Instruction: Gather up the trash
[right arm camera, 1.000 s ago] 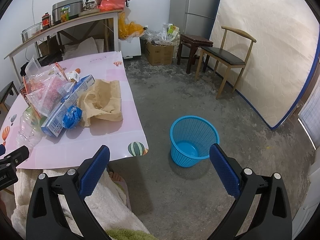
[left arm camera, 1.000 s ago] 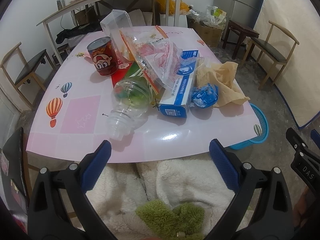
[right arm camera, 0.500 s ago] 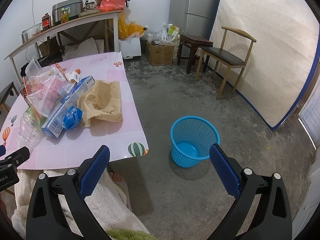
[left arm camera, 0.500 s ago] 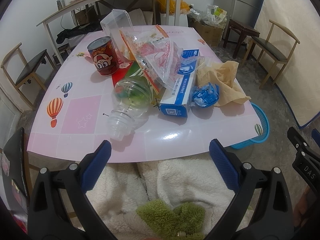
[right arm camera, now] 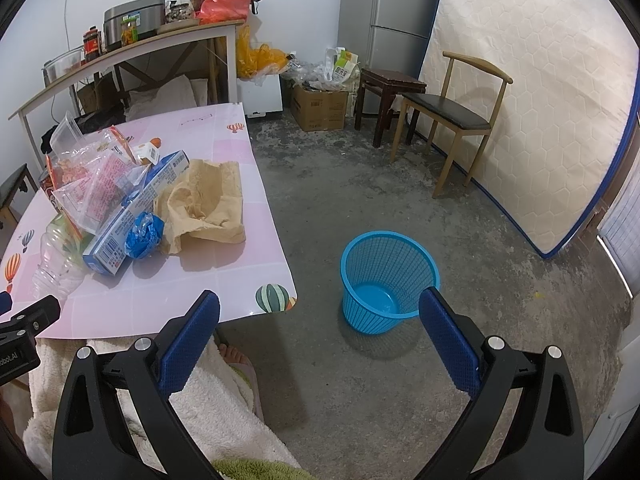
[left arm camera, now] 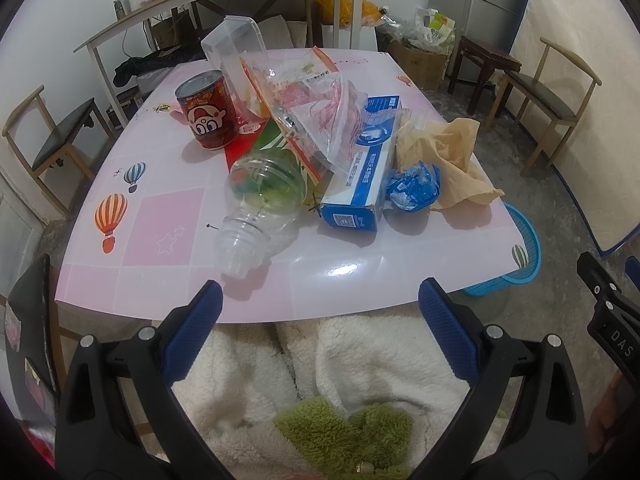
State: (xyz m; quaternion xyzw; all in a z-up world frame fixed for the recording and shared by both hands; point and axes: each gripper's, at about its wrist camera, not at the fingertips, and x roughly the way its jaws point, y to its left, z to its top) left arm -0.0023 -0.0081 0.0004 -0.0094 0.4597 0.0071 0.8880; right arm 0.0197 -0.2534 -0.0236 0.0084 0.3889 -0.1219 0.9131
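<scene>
blue basket empty, beside table

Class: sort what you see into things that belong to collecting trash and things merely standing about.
Job: plastic bottle, red can, blue box, blue wrapper, brown paper, clear bags, blue basket.
Standing about: chair, stool, fridge, mattress.

Both grippers agape, empty
</scene>
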